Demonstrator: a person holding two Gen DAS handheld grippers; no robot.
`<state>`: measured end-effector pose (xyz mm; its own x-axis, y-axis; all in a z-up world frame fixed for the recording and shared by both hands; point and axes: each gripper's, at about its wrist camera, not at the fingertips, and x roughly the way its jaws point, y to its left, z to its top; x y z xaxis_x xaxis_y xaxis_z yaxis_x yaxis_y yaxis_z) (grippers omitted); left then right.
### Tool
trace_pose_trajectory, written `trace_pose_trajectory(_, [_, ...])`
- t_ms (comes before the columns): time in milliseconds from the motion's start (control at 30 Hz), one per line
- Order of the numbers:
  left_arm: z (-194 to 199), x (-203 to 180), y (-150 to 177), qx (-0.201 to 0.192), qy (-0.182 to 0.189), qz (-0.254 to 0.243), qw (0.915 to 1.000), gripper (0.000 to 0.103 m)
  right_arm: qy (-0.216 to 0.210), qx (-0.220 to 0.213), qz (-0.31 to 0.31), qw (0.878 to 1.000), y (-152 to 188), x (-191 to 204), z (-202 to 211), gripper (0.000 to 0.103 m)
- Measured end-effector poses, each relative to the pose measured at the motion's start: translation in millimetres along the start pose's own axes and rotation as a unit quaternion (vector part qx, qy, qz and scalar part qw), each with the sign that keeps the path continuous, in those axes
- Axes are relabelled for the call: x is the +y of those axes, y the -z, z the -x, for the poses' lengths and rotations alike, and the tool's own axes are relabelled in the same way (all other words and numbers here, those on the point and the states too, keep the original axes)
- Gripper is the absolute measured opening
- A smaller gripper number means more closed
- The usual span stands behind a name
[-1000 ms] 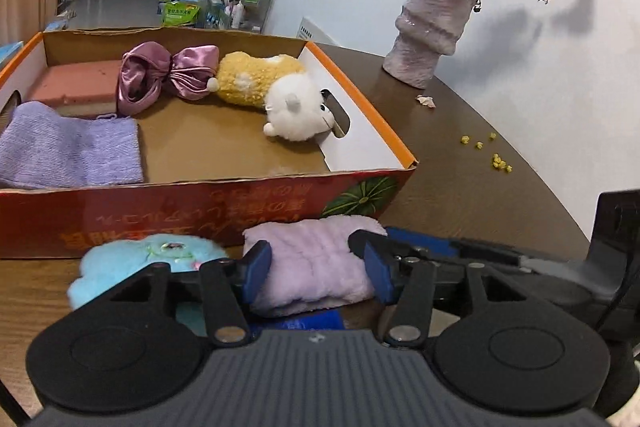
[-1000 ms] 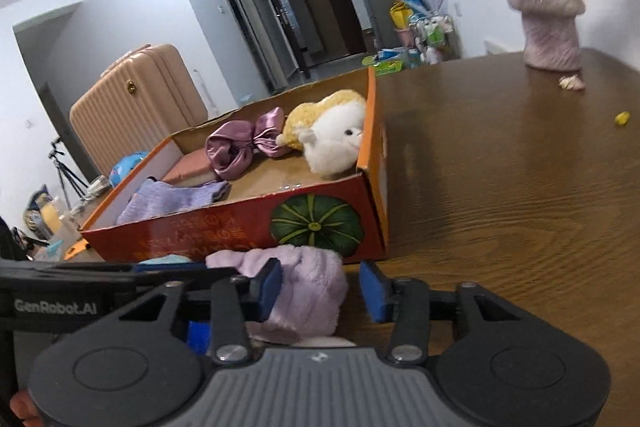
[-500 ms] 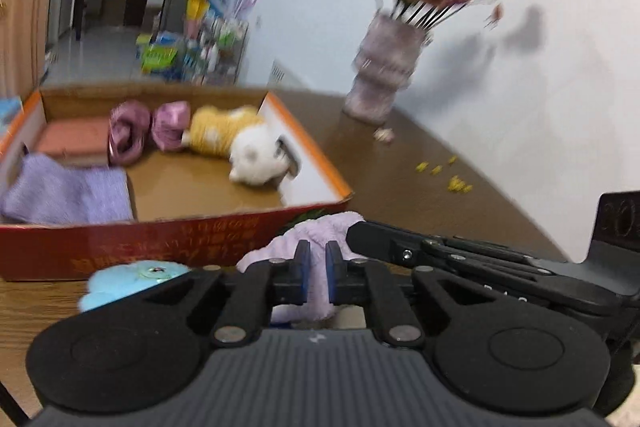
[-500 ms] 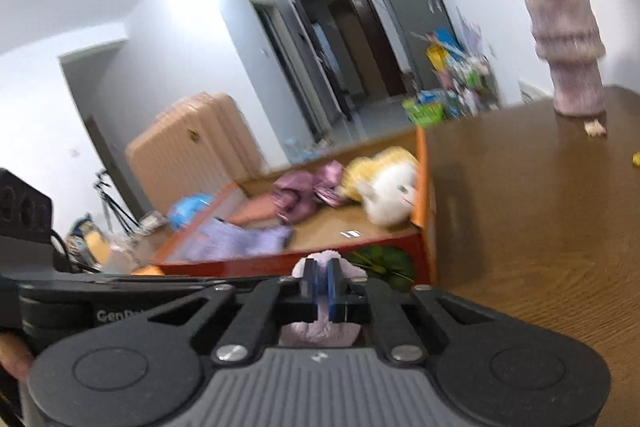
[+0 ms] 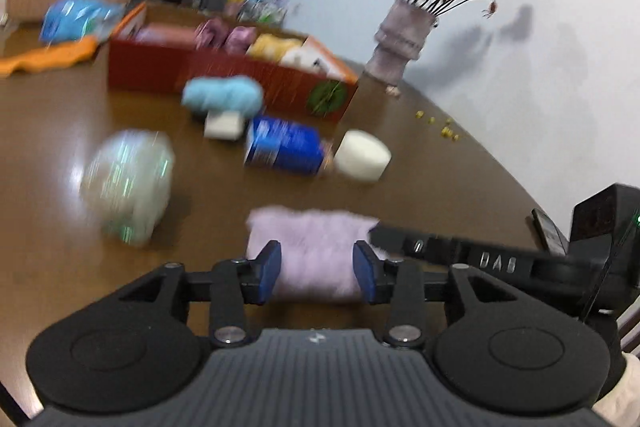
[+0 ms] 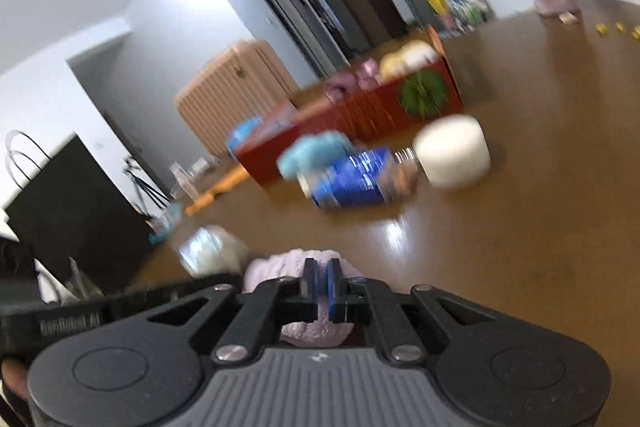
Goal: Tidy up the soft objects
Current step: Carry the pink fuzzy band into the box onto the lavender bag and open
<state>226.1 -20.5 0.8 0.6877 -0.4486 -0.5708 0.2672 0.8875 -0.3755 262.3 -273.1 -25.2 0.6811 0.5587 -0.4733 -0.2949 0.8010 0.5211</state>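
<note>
A fluffy lilac cloth (image 5: 312,247) hangs in the air between both grippers, well back from the red cardboard box (image 5: 224,75). My right gripper (image 6: 320,285) is shut on the cloth (image 6: 288,263), pinching its edge. My left gripper (image 5: 318,277) is open, its blue pads on either side of the cloth without pressing it. The box holds a purple bow, a yellow and white plush and other soft items. A light blue plush (image 5: 222,95) lies in front of the box.
On the brown table lie a blue-labelled jar (image 5: 286,147) with a white lid (image 5: 362,157), a small white block (image 5: 224,125) and a clear plastic packet (image 5: 128,183). A vase with dried roses (image 5: 404,39) stands at the back right. An orange cloth (image 5: 44,59) lies left.
Both grippers pulled back and up from the box with the lilac cloth. The left gripper, shut half a second ago, has opened. The right stays shut on the cloth.
</note>
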Motion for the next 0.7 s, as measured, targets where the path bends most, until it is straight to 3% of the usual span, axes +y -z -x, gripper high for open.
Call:
trace_pose_trajectory(233, [0.8, 15.9, -5.8, -0.025, 0.016, 0.026, 0.9992, 0.056, 0.025, -0.033, 0.003, 0.999, -1.3, 7.0, 19.6, 0.022])
trace_pose_trajectory(400, [-21.2, 27.6, -6.2, 0.003, 0.024, 0.048, 0.9986, 0.056, 0.037, -0.014, -0.003, 0.999, 8.4, 10.5, 6.2, 0.034])
trace_pose_trajectory(467, [-25.9, 29.1, -5.3, 0.012, 0.033, 0.05, 0.9981, 0.049, 0.039, -0.003, -0.004, 0.999, 12.6, 10.8, -2.2, 0.033])
trace_pose_trajectory(500, [-27.3, 28.9, -5.6, 0.015, 0.039, 0.048, 0.998, 0.045, 0.035, 0.002, -0.003, 0.999, 13.9, 10.9, -5.4, 0.027])
trace_pose_trajectory(567, [-27.6, 29.6, -7.6, 0.012, 0.034, 0.042, 0.9985, 0.027, 0.036, 0.0, -0.003, 0.999, 12.7, 12.1, -7.6, 0.023])
trace_pose_trajectory(700, [-17.4, 32.7, -32.3, -0.011, 0.061, 0.049, 0.9969, 0.021, 0.026, 0.002, 0.016, 1.0, -10.7, 23.6, -9.7, 0.019])
